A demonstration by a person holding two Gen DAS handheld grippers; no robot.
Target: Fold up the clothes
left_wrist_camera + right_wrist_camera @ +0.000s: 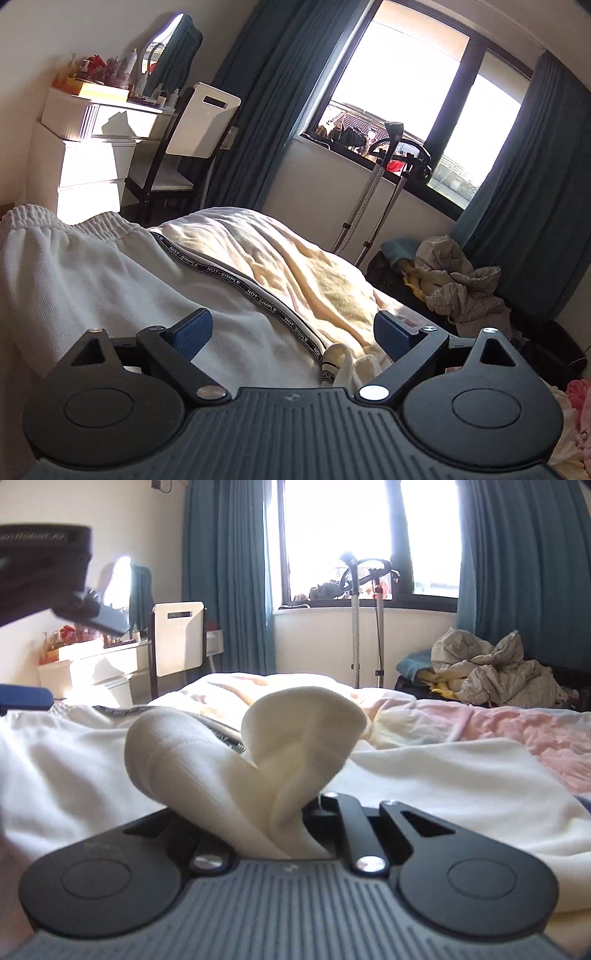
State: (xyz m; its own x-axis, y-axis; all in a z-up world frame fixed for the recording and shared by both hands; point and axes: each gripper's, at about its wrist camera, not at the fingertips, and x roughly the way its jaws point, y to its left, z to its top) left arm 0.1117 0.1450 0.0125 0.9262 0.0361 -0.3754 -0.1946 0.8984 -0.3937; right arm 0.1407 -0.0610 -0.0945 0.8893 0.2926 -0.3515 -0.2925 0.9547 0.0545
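- My left tongs (293, 334): jaws spread wide, nothing between the blue pads, hanging just above the white shorts.
- My right tongs (295, 812): clamped on a pair of white socks (229, 760); the cloth is bunched between the jaws and two lobes stand up from them, one at 11 o'clock, one at 1 o'clock.
- White shorts (110, 273): spread on the bed, elastic waistband at 10 o'clock in the left view, a black lettered stripe running down one side towards 6 o'clock.
- Bed cover (280, 266): cream, under the shorts; a pink patch shows at 3 o'clock in the right view.
- Heap of crumpled clothes (495, 679): beyond the bed at 2 o'clock, well apart from my tongs.
- Step in hand, as I judge it: the socks are being carried or doubled over; whether they are newly lifted or about to be put down, I cannot tell.
- Next move calls for: a firm hold on the socks, and the left tongs free to take a loose end or the shorts' hem.
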